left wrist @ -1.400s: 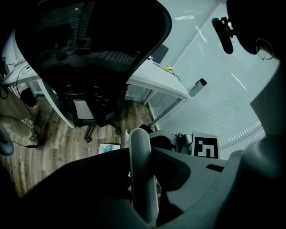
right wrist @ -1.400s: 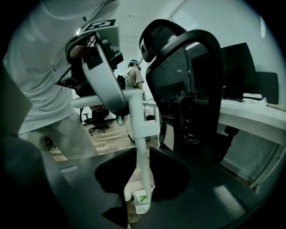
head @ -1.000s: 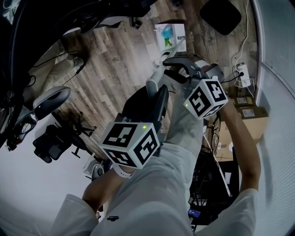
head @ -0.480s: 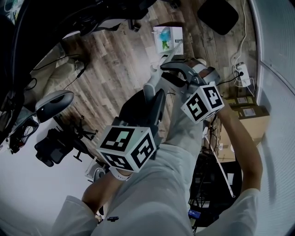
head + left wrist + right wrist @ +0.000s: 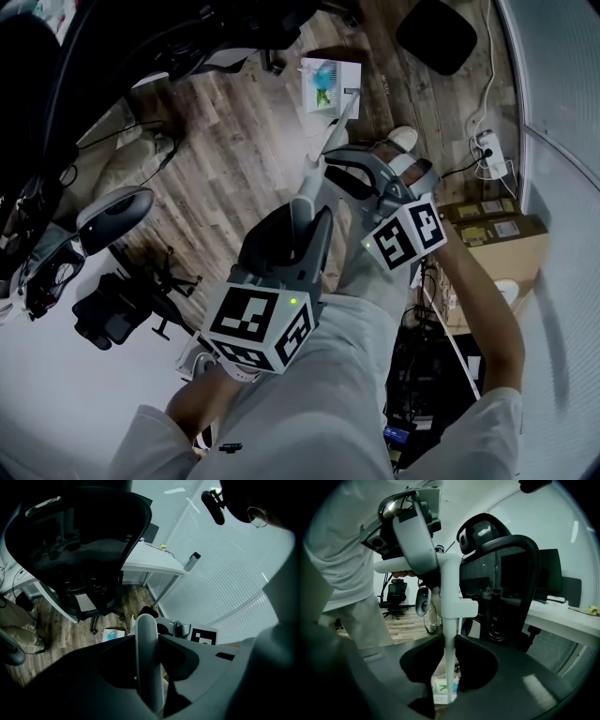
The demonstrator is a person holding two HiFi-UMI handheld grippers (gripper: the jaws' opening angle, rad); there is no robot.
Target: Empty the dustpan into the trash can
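Note:
A white dustpan (image 5: 323, 84) with green and blue litter in it hangs low over the wood floor, on a long white handle (image 5: 338, 120). My left gripper (image 5: 302, 211) is shut on the handle's upper end, which shows as a white bar (image 5: 146, 639) between its jaws. My right gripper (image 5: 349, 169) grips the same handle (image 5: 451, 588) lower down; its jaws have just been closing, and the pads now press on the handle. In the right gripper view the left gripper (image 5: 412, 531) shows above and the dustpan (image 5: 443, 688) below.
A black rounded thing (image 5: 441, 33) stands on the floor beyond the dustpan. A black office chair (image 5: 79, 541) and a white desk (image 5: 150, 564) are close by. Cardboard boxes (image 5: 502, 244) and a power strip (image 5: 487, 150) lie at the right, another chair (image 5: 112, 300) at the left.
Both grippers have risen with the handle and the dustpan has come up with them. The right jaws have closed onto the handle.

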